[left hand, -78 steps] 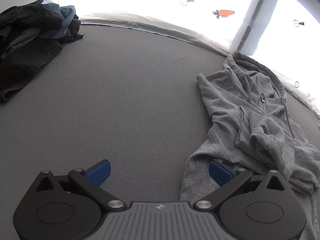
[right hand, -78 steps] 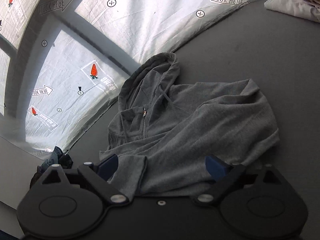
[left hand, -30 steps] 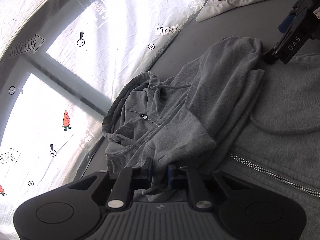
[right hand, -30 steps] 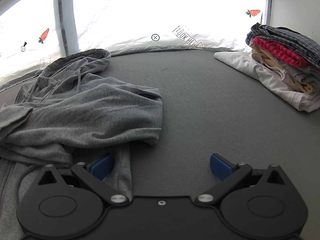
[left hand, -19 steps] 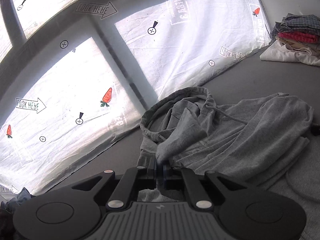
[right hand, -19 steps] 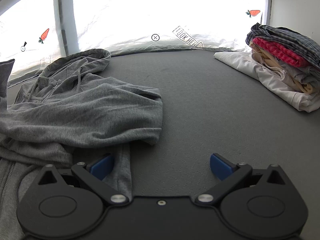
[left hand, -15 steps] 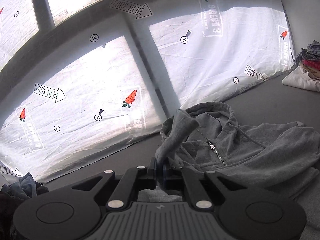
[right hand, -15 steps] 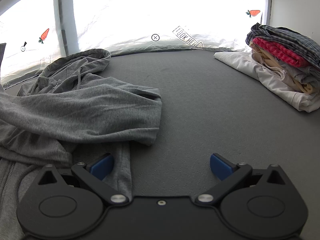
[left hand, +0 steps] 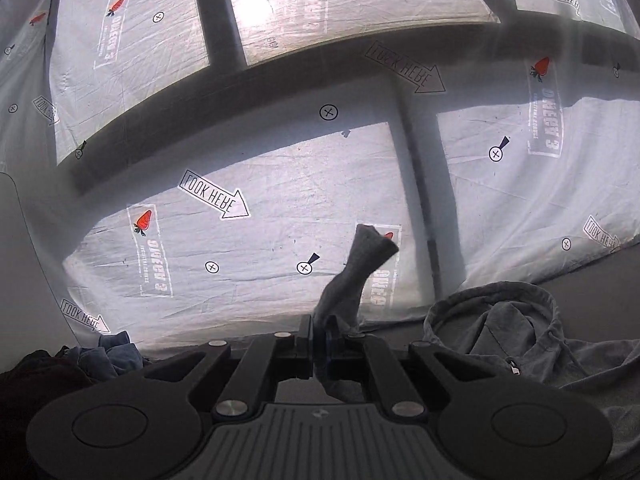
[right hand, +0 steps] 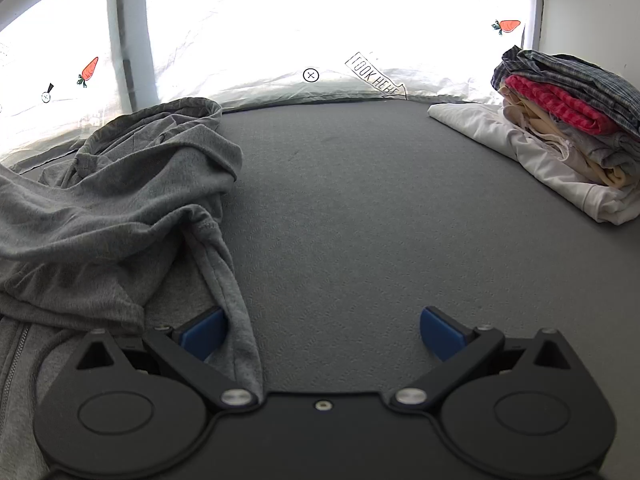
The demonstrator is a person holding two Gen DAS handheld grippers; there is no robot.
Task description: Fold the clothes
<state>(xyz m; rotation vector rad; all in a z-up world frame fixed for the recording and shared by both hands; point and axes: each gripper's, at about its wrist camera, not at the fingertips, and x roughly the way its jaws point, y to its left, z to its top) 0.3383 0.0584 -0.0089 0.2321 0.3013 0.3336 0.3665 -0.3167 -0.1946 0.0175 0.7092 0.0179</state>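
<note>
A grey zip hoodie (right hand: 120,200) lies crumpled on the dark grey table (right hand: 360,220), at the left of the right wrist view. Its hood (left hand: 500,320) shows at the lower right of the left wrist view. My left gripper (left hand: 318,340) is shut on a fold of the hoodie's grey cloth (left hand: 356,276), which sticks up past the fingers, lifted above the table. My right gripper (right hand: 320,332) stands open low over the table. A strip of the hoodie's hem (right hand: 236,312) drapes over its left blue pad (right hand: 200,334); the right pad (right hand: 440,332) is bare.
A stack of folded clothes (right hand: 568,128) on a white garment sits at the table's far right. A heap of dark and blue clothes (left hand: 80,364) lies at the left. A white printed sheet (left hand: 280,200) with carrots and arrows hangs behind the table.
My left gripper has risen and rolled with the grey cloth pinched in it, so its view now faces the sheet. The hoodie has bunched leftward. The right gripper has stayed still.
</note>
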